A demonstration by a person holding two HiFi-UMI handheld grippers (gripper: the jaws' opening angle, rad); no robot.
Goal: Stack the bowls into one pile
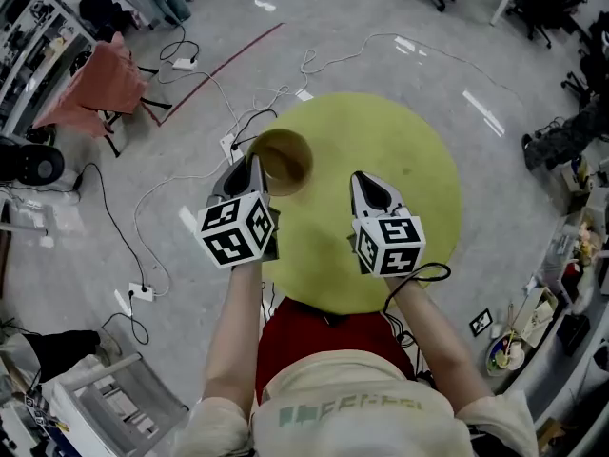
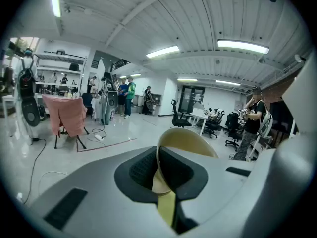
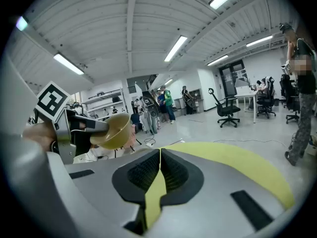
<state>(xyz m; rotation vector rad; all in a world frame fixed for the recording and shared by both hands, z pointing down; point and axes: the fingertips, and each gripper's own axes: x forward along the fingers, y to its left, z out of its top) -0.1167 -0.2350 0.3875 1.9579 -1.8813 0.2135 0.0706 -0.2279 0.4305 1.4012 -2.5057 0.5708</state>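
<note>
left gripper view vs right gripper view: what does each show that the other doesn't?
Only the left gripper view: the left claw from behind, its jaws clamped on the bowl rim, and a pink-draped chair.
Only the right gripper view: the right claw with jaws together and nothing between them, and the left claw's marker cube from outside.
Both: the bowl, ceiling lights, office chairs.

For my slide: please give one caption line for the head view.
The left gripper holds a tan bowl by its rim over the round yellow table; the right gripper is shut, empty.
</note>
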